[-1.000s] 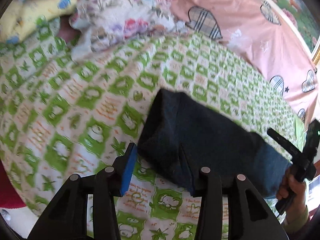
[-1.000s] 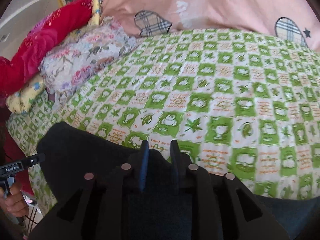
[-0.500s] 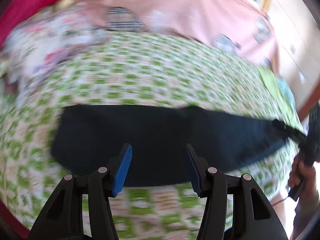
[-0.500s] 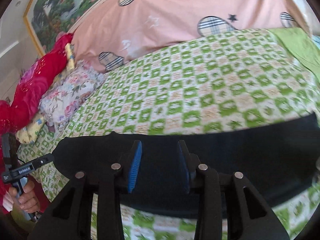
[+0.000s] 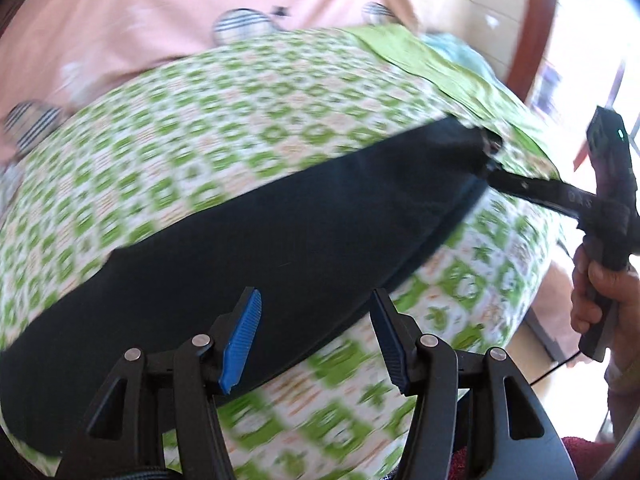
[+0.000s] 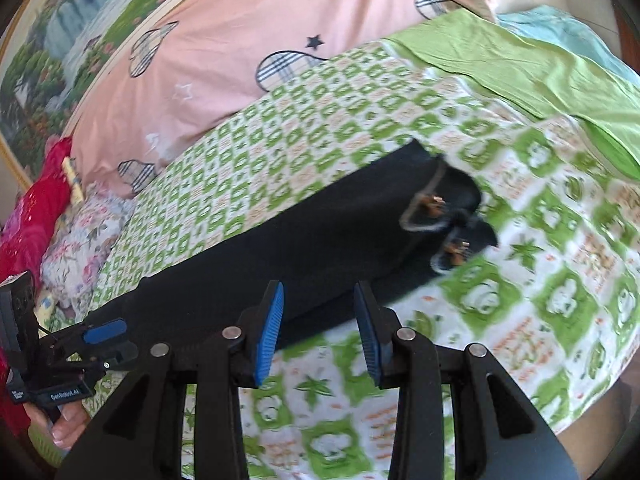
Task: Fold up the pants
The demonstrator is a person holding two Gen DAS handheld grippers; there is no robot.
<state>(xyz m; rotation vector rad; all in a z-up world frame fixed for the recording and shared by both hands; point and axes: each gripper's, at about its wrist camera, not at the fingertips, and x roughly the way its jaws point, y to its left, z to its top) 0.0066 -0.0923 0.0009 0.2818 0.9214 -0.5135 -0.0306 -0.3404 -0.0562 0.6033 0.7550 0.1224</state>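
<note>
Dark navy fabric pants [image 5: 280, 232] now lie stretched in a long strip across the green-checked bed sheet [image 5: 240, 120], where a second ago they sat bunched. Left tool [image 5: 316, 336] jaws just widened, empty; right tool [image 6: 318, 332] agape, holding nothing. Ready for next fold.

You are looking across a bed [image 6: 520, 320] covered with a white sheet printed in green checks. A plain green cloth [image 6: 520, 68] lies over its far corner, with a pale blue fabric [image 6: 568, 32] just behind it. A large pink quilt [image 6: 240, 40] with plaid hearts and stars is heaped along the far side. To the left sit a floral pillow [image 6: 80, 248] and a red blanket [image 6: 32, 208]. Behind them hangs a framed landscape picture [image 6: 60, 52]. In your left view, a dark wooden frame [image 5: 540, 20] stands beside bright daylight.
</note>
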